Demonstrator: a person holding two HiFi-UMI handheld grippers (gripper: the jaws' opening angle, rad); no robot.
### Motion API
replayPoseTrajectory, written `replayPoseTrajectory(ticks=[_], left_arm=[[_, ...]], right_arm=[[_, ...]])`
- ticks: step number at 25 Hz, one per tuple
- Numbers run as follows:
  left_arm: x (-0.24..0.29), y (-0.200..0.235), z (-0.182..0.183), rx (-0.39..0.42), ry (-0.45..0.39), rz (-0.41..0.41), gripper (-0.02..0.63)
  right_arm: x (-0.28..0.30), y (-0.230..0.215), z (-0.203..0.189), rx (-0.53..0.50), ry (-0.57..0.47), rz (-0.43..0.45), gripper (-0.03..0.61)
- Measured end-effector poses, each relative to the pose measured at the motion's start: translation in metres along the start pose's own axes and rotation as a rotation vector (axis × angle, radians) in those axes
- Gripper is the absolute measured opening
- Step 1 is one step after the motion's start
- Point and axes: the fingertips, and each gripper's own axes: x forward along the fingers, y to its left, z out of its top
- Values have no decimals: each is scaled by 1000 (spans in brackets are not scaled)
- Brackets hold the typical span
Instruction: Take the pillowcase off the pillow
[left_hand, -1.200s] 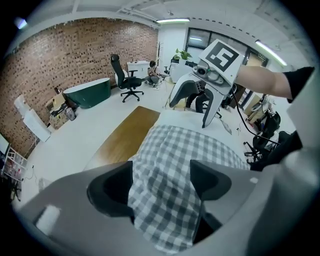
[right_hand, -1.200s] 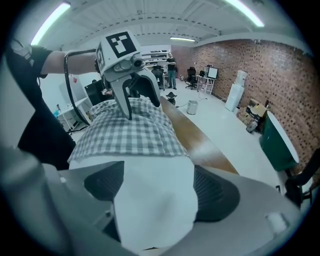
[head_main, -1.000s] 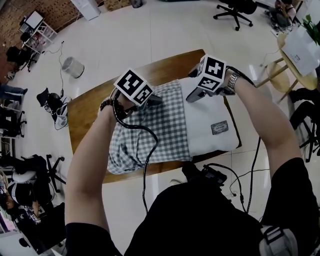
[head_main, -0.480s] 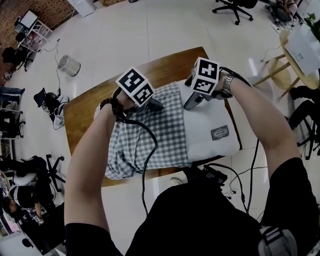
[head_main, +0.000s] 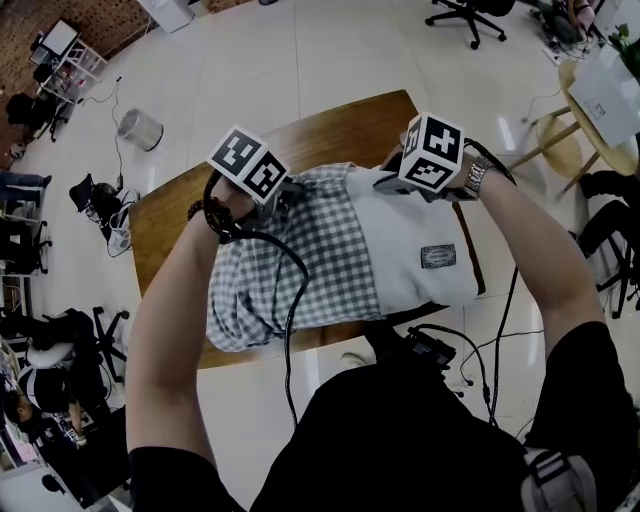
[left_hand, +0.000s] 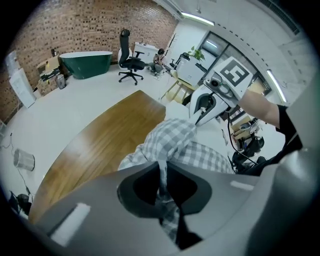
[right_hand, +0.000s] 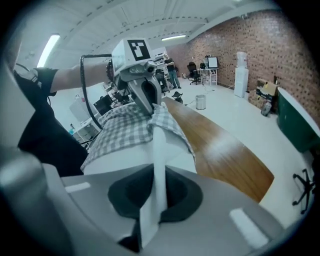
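Observation:
A white pillow (head_main: 420, 240) with a small dark label lies on the wooden table (head_main: 165, 235), its left part inside a grey-and-white checked pillowcase (head_main: 290, 265). My left gripper (head_main: 288, 190) has just been closing and is shut on a fold of the pillowcase (left_hand: 172, 137) at its far edge; the cloth runs up between the jaws of the left gripper (left_hand: 162, 172). My right gripper (head_main: 387, 182) has just been closing too, and the right gripper (right_hand: 157, 185) is shut on a ridge of white pillow fabric (right_hand: 159, 142). The two grippers face each other a short way apart.
A black cable (head_main: 292, 300) hangs from my left hand across the pillowcase. Around the table are a small bin (head_main: 138, 130), an office chair (head_main: 470, 15), a round table with a stool (head_main: 585, 110) at right and clutter (head_main: 40, 330) at left.
Both grippers came down onto the far edge and closed, the left on the pillowcase, the right on the pillow. They have moved apart, and more white pillow shows.

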Motion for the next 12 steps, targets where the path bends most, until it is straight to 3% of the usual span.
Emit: replayPoseTrajectory(ticks=[6, 12], left_arm=[[-30, -11, -26, -73, -44, 64, 15], [-65, -13, -87, -169, -76, 176, 11]], right_arm=[[-25, 42, 5, -153, 0, -132, 11], [-49, 108, 15, -279, -4, -246, 11]])
